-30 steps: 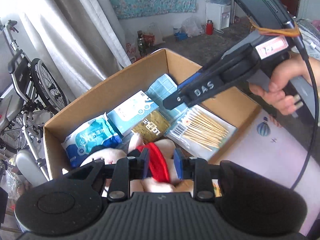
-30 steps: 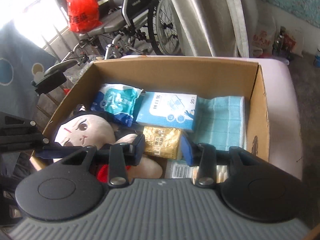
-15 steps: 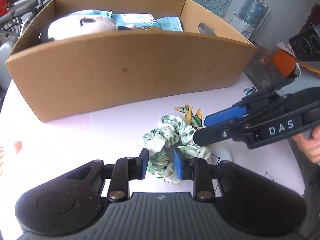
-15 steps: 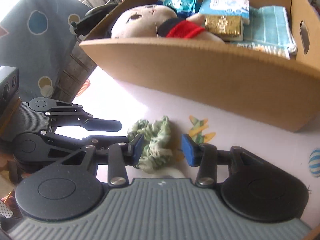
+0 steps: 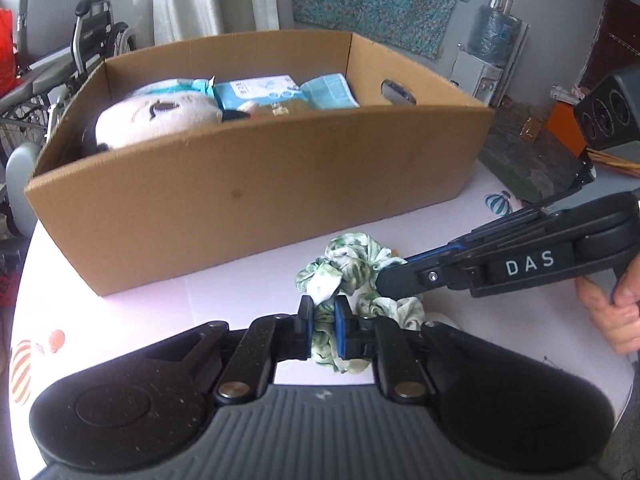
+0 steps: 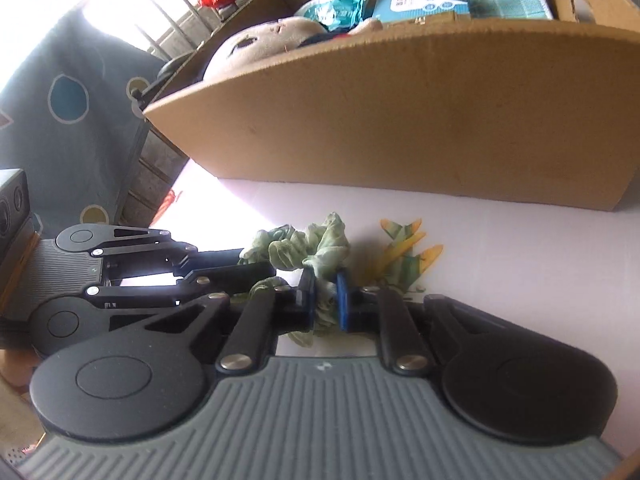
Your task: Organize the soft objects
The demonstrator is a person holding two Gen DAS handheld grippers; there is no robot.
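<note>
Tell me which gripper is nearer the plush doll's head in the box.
Left, though not by much. The left gripper and the right gripper both pinch the green scrunchie on the table in front of the cardboard box; the plush doll's head lies at the box's left end.

- One second ago both tongs hung over the open brown cardboard box. Now they are low in front of it, over the pale pink worktop.
- Half a second ago the left tongs stood open around the green and white cloth scrunchie. Now they pinch it.
- The right tongs were open too. Now they squeeze the scrunchie as well.
</note>
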